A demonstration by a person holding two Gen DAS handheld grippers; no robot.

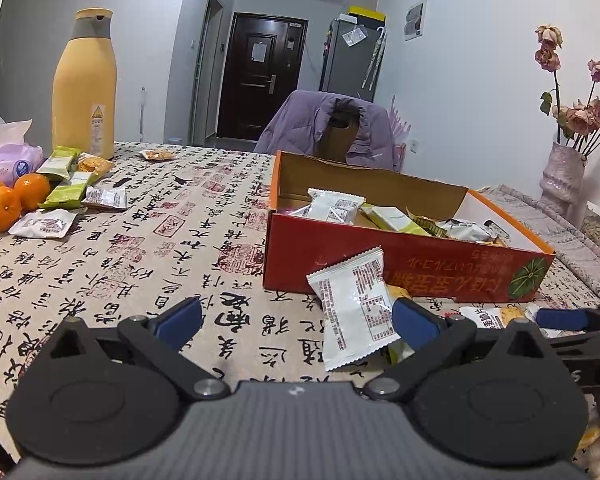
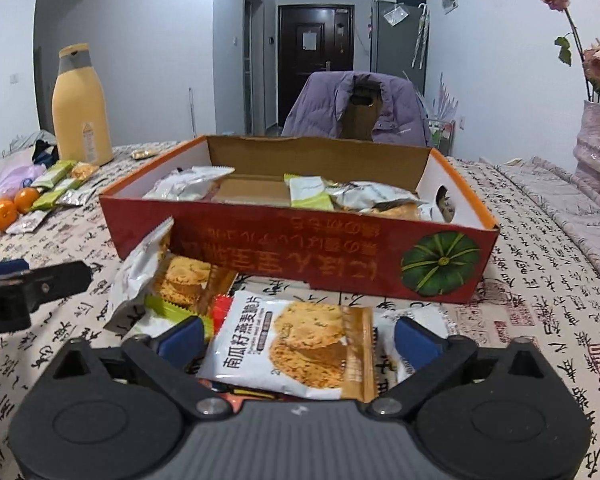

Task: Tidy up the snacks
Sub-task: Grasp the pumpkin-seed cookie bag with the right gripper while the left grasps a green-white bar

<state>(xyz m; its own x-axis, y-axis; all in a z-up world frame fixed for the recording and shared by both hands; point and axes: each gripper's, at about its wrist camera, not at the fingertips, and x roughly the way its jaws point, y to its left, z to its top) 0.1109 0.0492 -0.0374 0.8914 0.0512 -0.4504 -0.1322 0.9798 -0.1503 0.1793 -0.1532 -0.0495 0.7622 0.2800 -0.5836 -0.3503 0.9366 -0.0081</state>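
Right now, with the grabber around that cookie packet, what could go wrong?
The right gripper is open around the oat cookie packet, which lies on other packets, so it might slide away or a second one might come up too. The white packet leaning on the red box could topple if bumped. The left gripper sits close beside, so the two could knock together.

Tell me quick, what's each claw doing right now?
Left claw: open, holding nothing.
Right claw: open around the oat cookie packet, not gripping it.
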